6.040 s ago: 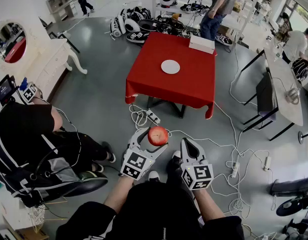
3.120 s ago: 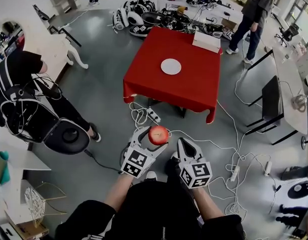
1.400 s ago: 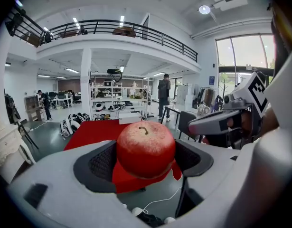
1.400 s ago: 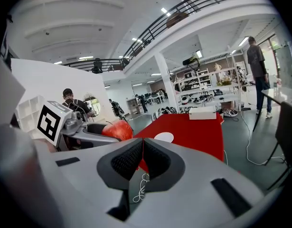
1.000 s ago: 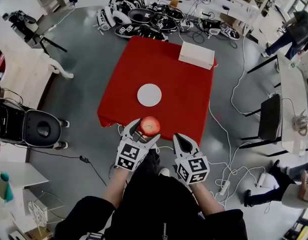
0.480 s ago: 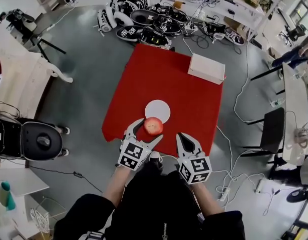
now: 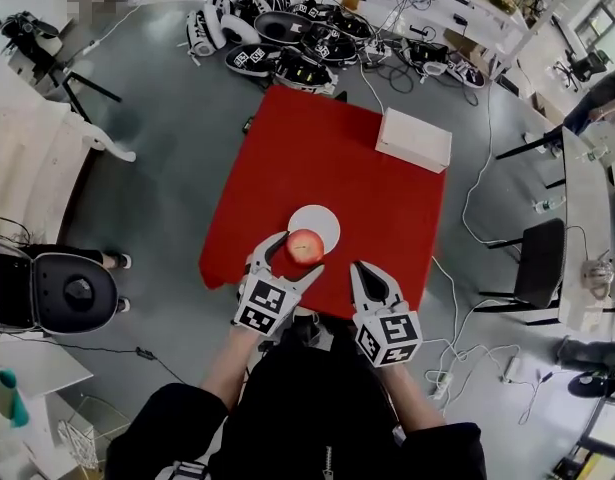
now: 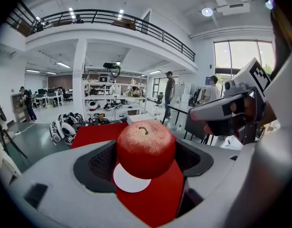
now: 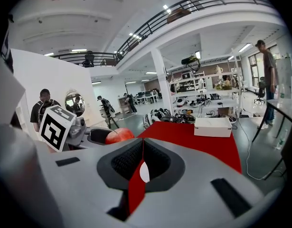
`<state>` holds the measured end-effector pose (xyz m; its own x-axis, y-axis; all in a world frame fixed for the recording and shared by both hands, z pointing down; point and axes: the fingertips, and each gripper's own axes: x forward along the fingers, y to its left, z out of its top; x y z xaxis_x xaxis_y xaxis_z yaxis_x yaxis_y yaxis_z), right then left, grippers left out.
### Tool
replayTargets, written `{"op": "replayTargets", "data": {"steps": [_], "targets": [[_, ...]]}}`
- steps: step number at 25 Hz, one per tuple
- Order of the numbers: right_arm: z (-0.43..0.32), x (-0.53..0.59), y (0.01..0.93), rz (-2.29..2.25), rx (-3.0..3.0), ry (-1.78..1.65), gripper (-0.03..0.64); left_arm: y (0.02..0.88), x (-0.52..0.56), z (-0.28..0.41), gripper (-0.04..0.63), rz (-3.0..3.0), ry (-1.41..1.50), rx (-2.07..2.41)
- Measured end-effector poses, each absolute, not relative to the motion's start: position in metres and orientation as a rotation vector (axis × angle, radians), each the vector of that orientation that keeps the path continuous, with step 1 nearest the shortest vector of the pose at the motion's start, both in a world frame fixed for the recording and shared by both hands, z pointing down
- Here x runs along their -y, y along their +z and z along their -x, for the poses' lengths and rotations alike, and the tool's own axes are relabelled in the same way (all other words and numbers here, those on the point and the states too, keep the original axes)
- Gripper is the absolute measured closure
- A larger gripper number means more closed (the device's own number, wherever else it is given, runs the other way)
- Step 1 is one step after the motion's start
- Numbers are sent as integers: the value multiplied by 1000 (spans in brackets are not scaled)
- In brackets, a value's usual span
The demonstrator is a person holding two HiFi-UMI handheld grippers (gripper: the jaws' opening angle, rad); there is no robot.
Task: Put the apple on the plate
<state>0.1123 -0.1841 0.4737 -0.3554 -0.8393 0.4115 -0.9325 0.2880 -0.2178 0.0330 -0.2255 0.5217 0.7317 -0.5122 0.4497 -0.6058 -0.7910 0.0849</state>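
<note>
A red apple [image 7: 305, 245] sits between the pads of my left gripper [image 7: 299, 249], which is shut on it. In the left gripper view the apple [image 8: 146, 148] fills the gap between the jaws, stem up. The white plate [image 7: 319, 222] lies on the red table [image 7: 317, 153], just beyond and below the apple. That plate [image 8: 129, 184] shows under the apple in the left gripper view. My right gripper [image 7: 364, 271] hangs beside it over the table's near edge, shut and empty [image 9: 143, 148].
A white box [image 7: 414, 139] rests on the table's far right corner. Shoes and gear [image 7: 272, 43] are piled on the floor beyond. A black stool [image 7: 75, 292] stands at the left, a dark chair [image 7: 532, 258] and cables [image 7: 477, 353] at the right.
The table has come much nearer as the person walked up to it. Both grippers now reach over its near edge, and the apple hangs close to the plate. The grip is unchanged.
</note>
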Motion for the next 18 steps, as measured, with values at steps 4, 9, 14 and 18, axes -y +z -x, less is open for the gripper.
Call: {"op": "replayTargets", "data": {"steps": [4,9,14,18], "targets": [[-114,188,476,-1621,2349,630,604,522,228,-38,209,-2707,597,905],[-115,194,475,-1605,2364,624,604,523,232,-40,209,-2705,605,916],[-122,194,477,-1599,2373,633,604,528,236,-46,209,-2705,613,940],[-128,194,480,-1592,2375,632,604,529,239,-51,209,-2711,613,960]]}}
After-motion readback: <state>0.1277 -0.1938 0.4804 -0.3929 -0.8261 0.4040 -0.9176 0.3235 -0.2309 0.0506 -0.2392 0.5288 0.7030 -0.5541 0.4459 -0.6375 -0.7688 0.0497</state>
